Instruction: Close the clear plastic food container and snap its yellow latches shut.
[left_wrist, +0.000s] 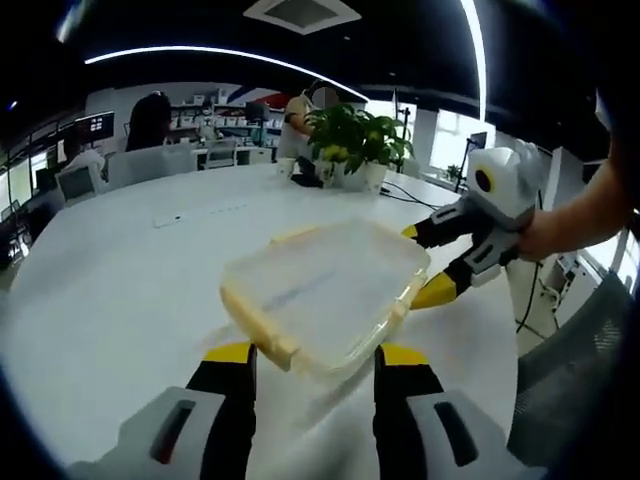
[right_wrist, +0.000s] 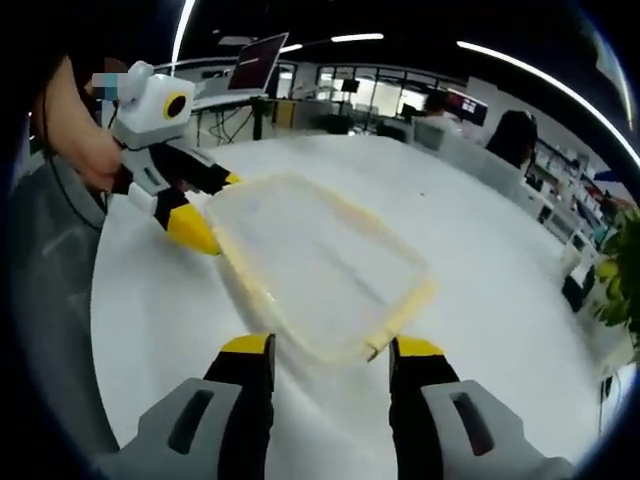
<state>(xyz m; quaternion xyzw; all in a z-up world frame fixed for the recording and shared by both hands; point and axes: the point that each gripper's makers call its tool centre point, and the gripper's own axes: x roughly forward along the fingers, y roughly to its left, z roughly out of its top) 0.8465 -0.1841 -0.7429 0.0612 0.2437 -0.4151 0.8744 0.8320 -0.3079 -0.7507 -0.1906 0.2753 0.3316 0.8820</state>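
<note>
The clear plastic food container (left_wrist: 325, 285) lies on the white table (left_wrist: 110, 290), lid on top, looking blurred. A yellow latch (left_wrist: 258, 335) runs along its near left edge. My left gripper (left_wrist: 315, 356) is open, its yellow-tipped jaws either side of the container's near edge. My right gripper (left_wrist: 424, 262), held by a hand, comes in from the right, open at the container's far right edge. In the right gripper view the container (right_wrist: 320, 265) shows a yellow rim. There my right gripper (right_wrist: 332, 347) is open at its near edge, and my left gripper (right_wrist: 212, 206) is open at the far left corner.
A potted plant (left_wrist: 355, 140) stands at the table's far side, with a small dark object beside it. Small flat items (left_wrist: 170, 218) lie at the far left of the table. A grey chair (left_wrist: 585, 370) stands at the right edge. People sit at desks behind.
</note>
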